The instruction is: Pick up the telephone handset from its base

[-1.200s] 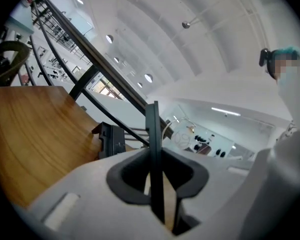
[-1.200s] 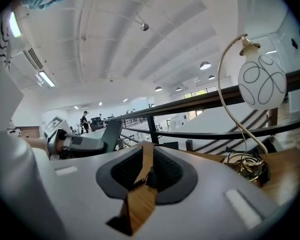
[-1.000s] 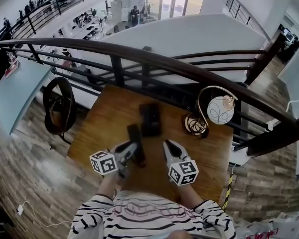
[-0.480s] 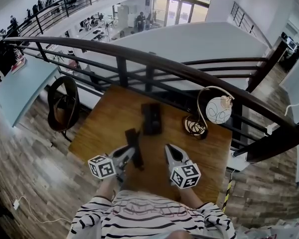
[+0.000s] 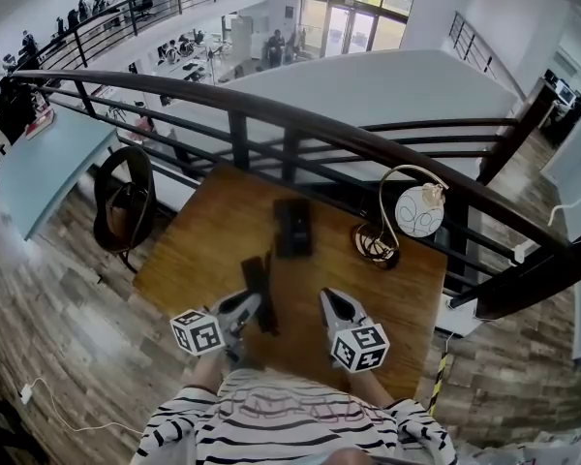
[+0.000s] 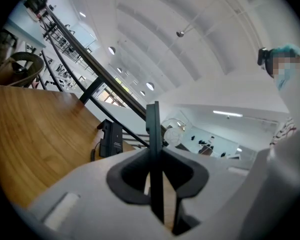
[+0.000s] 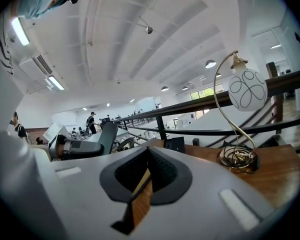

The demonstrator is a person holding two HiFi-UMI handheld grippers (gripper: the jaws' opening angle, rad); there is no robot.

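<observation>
On the wooden table [image 5: 203, 250] stands the black telephone base [image 5: 292, 228], also visible ahead in the left gripper view as the base [image 6: 111, 139]. The black handset [image 5: 259, 294] is off the base, nearer the person, with my left gripper [image 5: 251, 304] shut on it. In the left gripper view the handset [image 6: 153, 134] shows edge-on, a thin dark slab clamped between the jaws and sticking out past them. My right gripper [image 5: 327, 300] hovers to the right of the handset, shut and empty. In its own view the right gripper [image 7: 142, 184] has its pads together.
A brass desk lamp with a white globe [image 5: 412, 211] stands on a coiled base [image 5: 373, 245] at the table's right, right of the phone base. A dark railing [image 5: 368, 143] runs behind the table. A black round chair [image 5: 126, 201] stands left of it.
Both grippers have drawn back toward the person, and the handset has come with the left one, a little farther from the base.
</observation>
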